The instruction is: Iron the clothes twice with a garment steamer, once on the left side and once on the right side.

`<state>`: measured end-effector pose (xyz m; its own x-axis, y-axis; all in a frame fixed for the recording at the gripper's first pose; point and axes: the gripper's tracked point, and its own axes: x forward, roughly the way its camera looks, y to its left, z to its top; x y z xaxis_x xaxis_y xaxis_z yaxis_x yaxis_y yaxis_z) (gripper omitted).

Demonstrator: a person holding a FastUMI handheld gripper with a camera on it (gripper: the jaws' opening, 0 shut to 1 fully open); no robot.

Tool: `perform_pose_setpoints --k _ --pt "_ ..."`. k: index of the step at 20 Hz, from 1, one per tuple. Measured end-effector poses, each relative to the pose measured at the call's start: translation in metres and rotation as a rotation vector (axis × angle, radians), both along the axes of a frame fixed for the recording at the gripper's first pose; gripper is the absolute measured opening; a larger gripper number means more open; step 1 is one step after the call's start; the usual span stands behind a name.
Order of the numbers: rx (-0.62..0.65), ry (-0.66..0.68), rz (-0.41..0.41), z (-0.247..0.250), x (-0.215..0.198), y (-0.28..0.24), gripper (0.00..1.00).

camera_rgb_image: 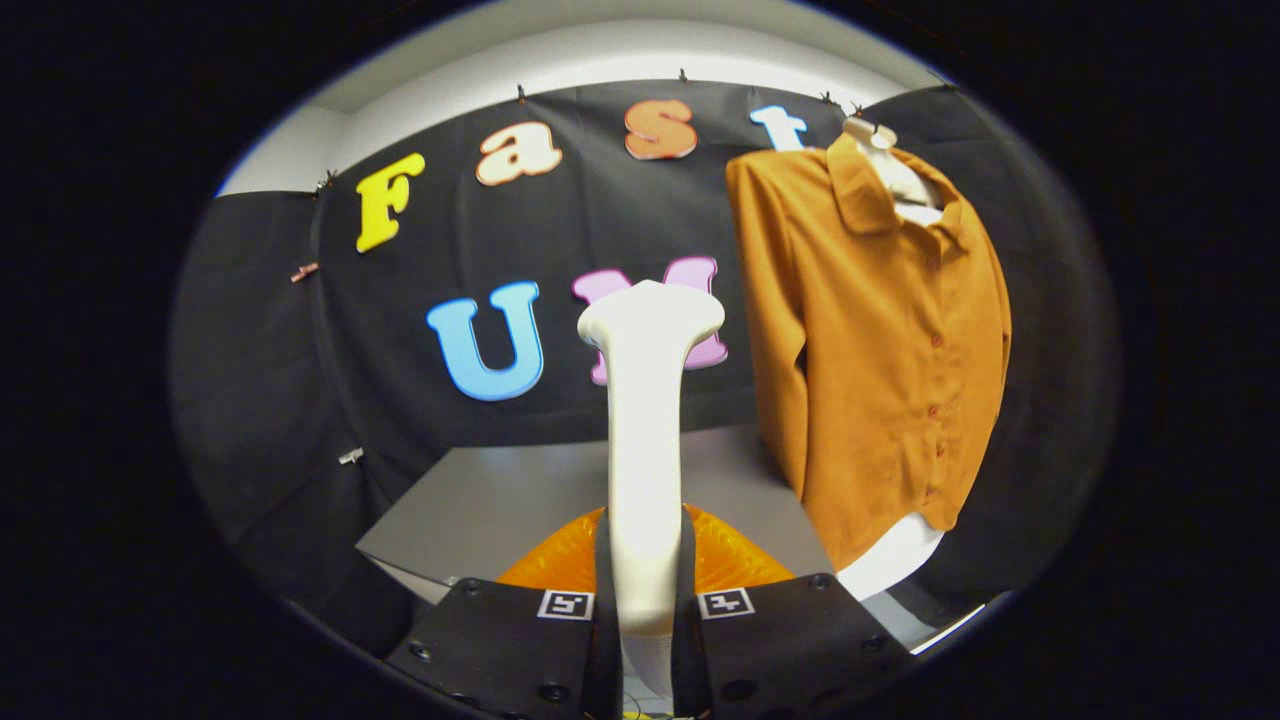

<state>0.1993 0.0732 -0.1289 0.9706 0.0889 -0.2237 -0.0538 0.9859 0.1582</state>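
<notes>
Rising between the fingers, the white steamer (645, 440) stands upright, its handle pinched on both sides by the gripper (645, 610), with an orange base (740, 565) just behind the fingers. Left of it the grey table (500, 500) lies bare to its near edge. Right of the steamer head, apart from it, the orange shirt (880, 340) hangs on a white mannequin (895, 555), its hem above the table's right end.
</notes>
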Motion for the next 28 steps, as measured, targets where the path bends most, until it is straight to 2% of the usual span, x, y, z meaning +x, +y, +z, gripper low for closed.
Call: perform_pose_setpoints --k 4,8,12,15,19,28 --pt "-0.030 -0.210 -0.003 0.069 -0.036 -0.040 0.23" --pt "-0.072 -0.350 -0.040 0.098 -0.052 -0.095 0.23" --pt "-0.076 -0.343 -0.106 0.079 -0.032 -0.154 0.23" --pt "-0.061 -0.304 -0.116 0.051 -0.006 -0.186 0.22" --pt "-0.062 -0.289 -0.093 0.028 0.027 -0.201 0.23" --pt "-0.073 -0.248 -0.085 -0.002 0.073 -0.209 0.23"
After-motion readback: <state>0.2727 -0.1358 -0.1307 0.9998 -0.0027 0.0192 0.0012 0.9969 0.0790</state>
